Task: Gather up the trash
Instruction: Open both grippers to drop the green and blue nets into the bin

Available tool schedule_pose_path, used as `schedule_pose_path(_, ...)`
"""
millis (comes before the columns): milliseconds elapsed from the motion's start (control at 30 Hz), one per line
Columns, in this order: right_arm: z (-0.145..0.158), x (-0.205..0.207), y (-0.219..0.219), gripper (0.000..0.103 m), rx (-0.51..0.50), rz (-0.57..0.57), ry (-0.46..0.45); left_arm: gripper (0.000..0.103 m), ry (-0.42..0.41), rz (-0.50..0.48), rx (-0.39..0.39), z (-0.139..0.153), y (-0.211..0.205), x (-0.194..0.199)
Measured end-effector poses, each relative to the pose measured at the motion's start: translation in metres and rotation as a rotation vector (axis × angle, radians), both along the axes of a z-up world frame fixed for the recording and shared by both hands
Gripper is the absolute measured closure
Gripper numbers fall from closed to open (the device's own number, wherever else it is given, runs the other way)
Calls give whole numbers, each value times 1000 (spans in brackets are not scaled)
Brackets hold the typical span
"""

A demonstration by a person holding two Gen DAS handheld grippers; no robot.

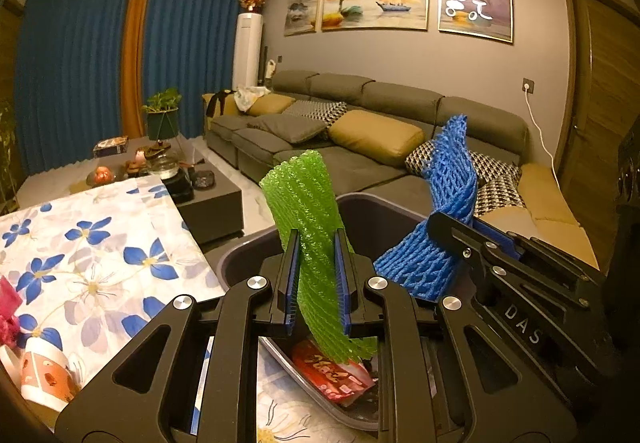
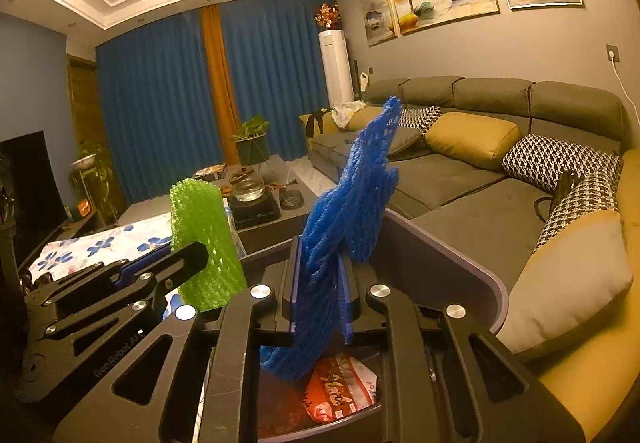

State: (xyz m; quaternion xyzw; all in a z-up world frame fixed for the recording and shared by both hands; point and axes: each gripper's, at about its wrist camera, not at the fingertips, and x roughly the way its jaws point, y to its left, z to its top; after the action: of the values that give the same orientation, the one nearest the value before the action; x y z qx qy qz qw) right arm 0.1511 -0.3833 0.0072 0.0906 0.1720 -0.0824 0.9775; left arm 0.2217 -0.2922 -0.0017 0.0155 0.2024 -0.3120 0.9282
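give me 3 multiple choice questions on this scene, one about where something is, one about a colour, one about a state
1. Where does the red printed snack wrapper lie?
A. on the sofa
B. inside the dark grey plastic bin
C. on the floral tablecloth

2. What colour is the foam net sleeve in the left gripper?
A. green
B. pink
C. white

3. What is the state of the right gripper?
A. wide open and empty
B. shut on a cup
C. shut on the blue foam net sleeve

Answers:
1. B, the wrapper shows at the bin's bottom below both grippers.
2. A, the green foam net sleeve stands up between the left fingers.
3. C, the blue-padded fingers press the blue net from both sides above the bin.
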Motion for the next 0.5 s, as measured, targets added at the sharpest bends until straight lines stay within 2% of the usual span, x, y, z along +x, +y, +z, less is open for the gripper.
schedule_pose_path(133,-2,2,-2,84,18,1,10,85,8,-16,2,-4,-1,2)
schedule_pose_path(267,-2,4,-2,74,24,-5,15,77,20,-18,5,-8,0,5)
schedule_pose_path(333,-2,5,-2,72,27,-8,21,58,25,-16,4,-10,1,5)
schedule_pose_path(500,-6,4,-2,64,37,-13,34,43,35,-13,-10,-12,7,6)
